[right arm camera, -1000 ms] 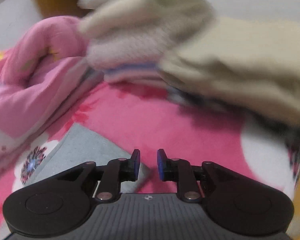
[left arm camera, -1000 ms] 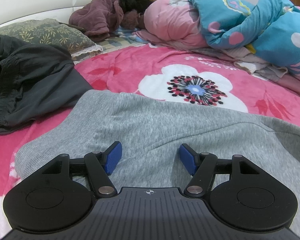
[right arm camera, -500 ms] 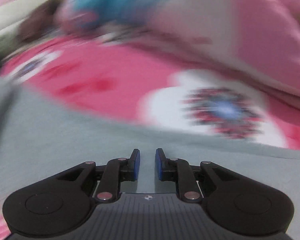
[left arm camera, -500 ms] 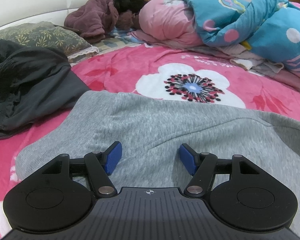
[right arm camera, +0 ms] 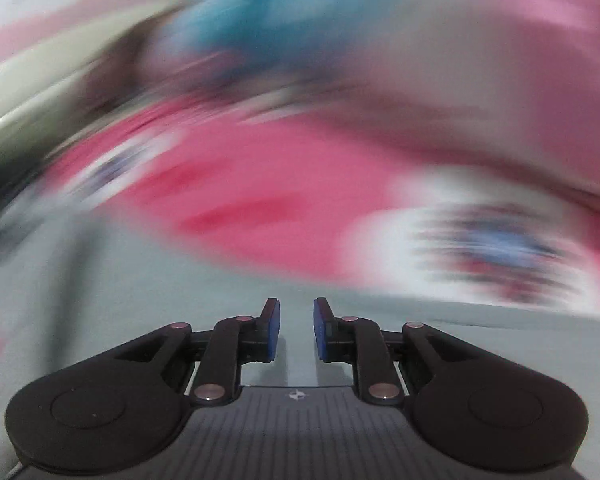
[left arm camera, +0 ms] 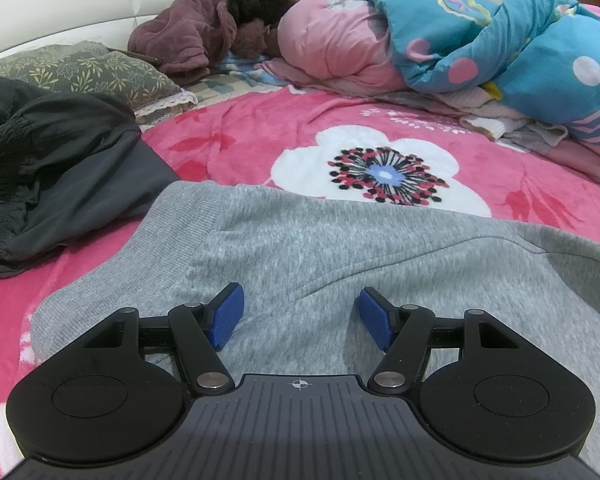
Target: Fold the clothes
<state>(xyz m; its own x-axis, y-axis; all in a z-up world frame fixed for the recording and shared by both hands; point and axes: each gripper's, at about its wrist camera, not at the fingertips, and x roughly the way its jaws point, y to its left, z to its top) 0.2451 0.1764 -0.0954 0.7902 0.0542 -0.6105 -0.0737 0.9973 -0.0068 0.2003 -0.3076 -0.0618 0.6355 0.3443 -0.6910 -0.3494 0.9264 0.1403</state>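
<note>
- While the left gripper [left arm camera: 300, 312] hovers low over the grey garment [left arm camera: 340, 264], its jaws stand well apart with nothing pinched between them — a stance that looks like a wait above the cloth until the other hand is in place.
- The right gripper [right arm camera: 296, 328] shows in a heavily smeared view; its jaws are nearly together with a narrow gap between the blue pads [right arm camera: 274, 330], and no cloth sits in that gap. Pale grey fabric lies below it, probably the same garment, though the blur hides any detail.
- The grey garment lies spread on the bed's pink floral blanket [left arm camera: 284, 140], nearest the camera, with a ribbed band along its left edge and soft creases across the middle — flat enough, I judge, to take a first fold, which has not yet begun.
- A dark grey garment [left arm camera: 56, 168] is bunched to the left, just beside the grey one, seemingly awaiting its turn.
- Farther back lie a patterned pillow [left arm camera: 80, 72], a rolled pink and blue quilt [left arm camera: 460, 40] and a person lying down [left arm camera: 220, 28], well apart from the work.
</note>
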